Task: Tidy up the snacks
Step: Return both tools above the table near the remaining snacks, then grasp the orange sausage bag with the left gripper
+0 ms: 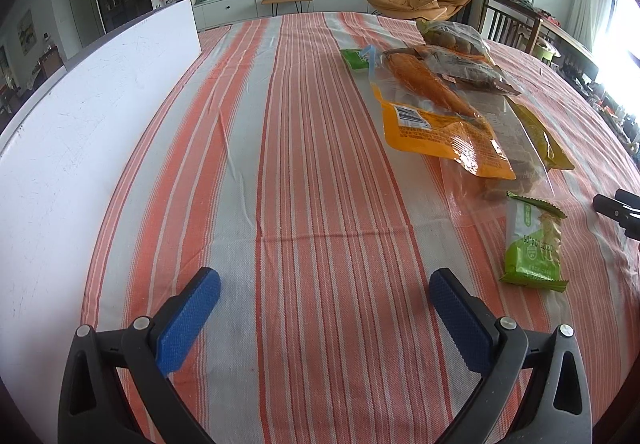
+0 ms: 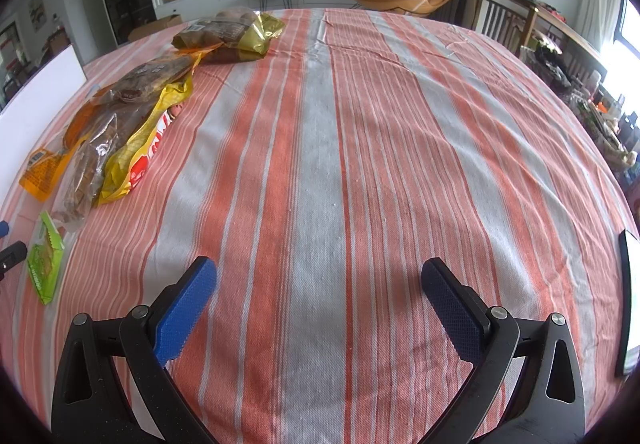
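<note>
The left gripper [image 1: 324, 296] hangs low over the striped cloth [image 1: 304, 148], its blue pads [image 1: 188, 320] spread wide with nothing between them. The right gripper [image 2: 318, 286] is likewise spread and empty above bare cloth.

In the left wrist view the snacks lie from one to three o'clock: a green packet [image 1: 532, 240] nearest, at three; an orange bag [image 1: 440, 132] overlapping a clear bag of brown pieces [image 1: 516, 164] at two; darker bags [image 1: 464, 60] and a small green pack [image 1: 354, 58] at one. A white board [image 1: 80, 116] stands at nine to ten o'clock.

In the right wrist view the same pile runs from nine to eleven o'clock, with a yellow-and-red bag [image 2: 148, 140] among it. A dark-edged tablet [image 2: 630, 304] lies at three.
</note>
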A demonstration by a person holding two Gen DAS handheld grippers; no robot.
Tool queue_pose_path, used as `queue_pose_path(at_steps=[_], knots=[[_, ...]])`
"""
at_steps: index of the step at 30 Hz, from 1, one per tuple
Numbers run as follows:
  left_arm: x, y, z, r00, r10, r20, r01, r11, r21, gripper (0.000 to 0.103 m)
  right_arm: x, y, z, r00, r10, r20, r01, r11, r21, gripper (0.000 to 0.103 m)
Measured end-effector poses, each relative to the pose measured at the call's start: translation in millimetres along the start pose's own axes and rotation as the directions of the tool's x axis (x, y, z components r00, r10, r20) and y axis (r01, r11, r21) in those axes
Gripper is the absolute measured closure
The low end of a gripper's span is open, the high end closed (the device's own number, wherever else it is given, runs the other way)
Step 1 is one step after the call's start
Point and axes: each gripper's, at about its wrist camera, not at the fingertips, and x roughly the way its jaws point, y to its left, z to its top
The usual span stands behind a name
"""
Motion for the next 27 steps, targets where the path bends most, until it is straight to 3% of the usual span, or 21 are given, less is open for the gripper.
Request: queue_pose_path(at_steps=[12, 15, 16, 19, 21, 24, 27], knots=[[-1, 2, 0, 1.0, -0.007, -0.002, 0.007, 1.0, 0.007, 0.0, 0, 0, 0, 1.0, 0.0, 0.0, 0.0, 1.0, 0.0, 0.0], [-6, 4, 4, 0.999, -0.03, -0.043, 0.03, 1.0, 0.004, 0.001, 0, 0, 0, 1.0, 0.0, 0.0, 0.0, 1.0, 0.0, 0.0], [-14, 6, 7, 0.998, -0.056, -0.022, 0.055, 0.998, -0.021, 0.001, 0, 0, 0, 1.0, 0.0, 0.0, 0.0, 1.0, 0.0, 0.0], [-42, 5, 34, 0.984, -0.16, 0.078, 0.165, 0.984, -0.063, 0.001, 0, 0, 0, 1.0, 0.0, 0.0, 0.0, 1.0, -0.001, 0.0], [-47, -7, 60, 0.977, -0.196, 0.086, 0.199, 0.98, -0.027, 0.001, 0, 0, 0, 1.0, -0.001, -0.001, 0.001, 1.0, 0.0, 0.0], [-31, -38, 102, 0.979, -0.201, 0.034, 0.197, 0.976, 0.092, 0.0, 0, 0, 0, 1.0, -0.006, -0.001, 0.006, 1.0, 0.002, 0.0], [13, -60, 136, 0.99, -0.133, -0.048, 0.139, 0.978, 0.156, 0.001, 0, 0, 0, 1.0, -0.006, -0.001, 0.006, 1.0, 0.002, 0.0]])
